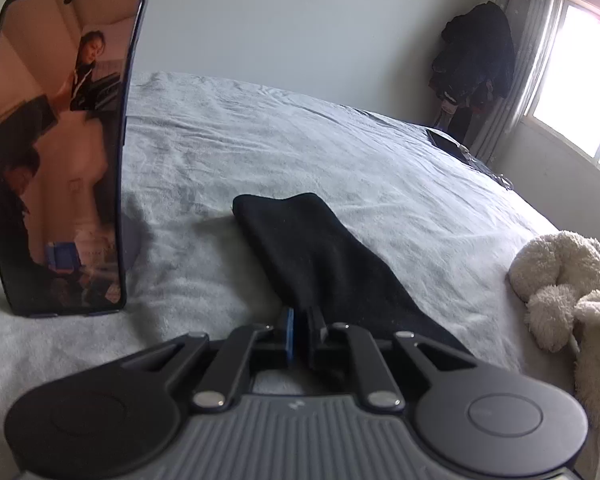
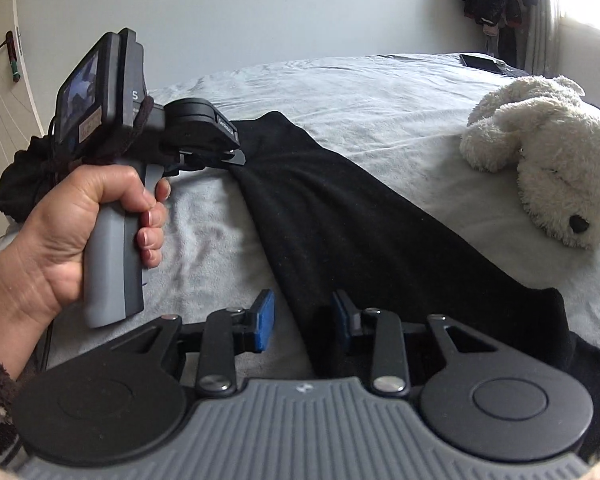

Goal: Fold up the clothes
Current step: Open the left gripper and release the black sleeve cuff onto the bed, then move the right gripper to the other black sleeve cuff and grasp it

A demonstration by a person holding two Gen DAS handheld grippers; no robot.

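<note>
Standing at far left on the grey bedsheet [image 1: 260,148]: a propped phone [image 1: 60,152]. Gripping the near edge of the black garment [image 1: 320,256]: left gripper [image 1: 300,320], fingers pressed together on the cloth. Lying as a long narrow strip across the bed, apparently doubled lengthwise, though layers not countable: same garment. Hovering over its lower end: right gripper [image 2: 302,322], fingers apart, nothing held. Resting at right, clear of the cloth: white plush dog [image 2: 548,152]. Remaining, by judgement: at least a crosswise fold.
</note>
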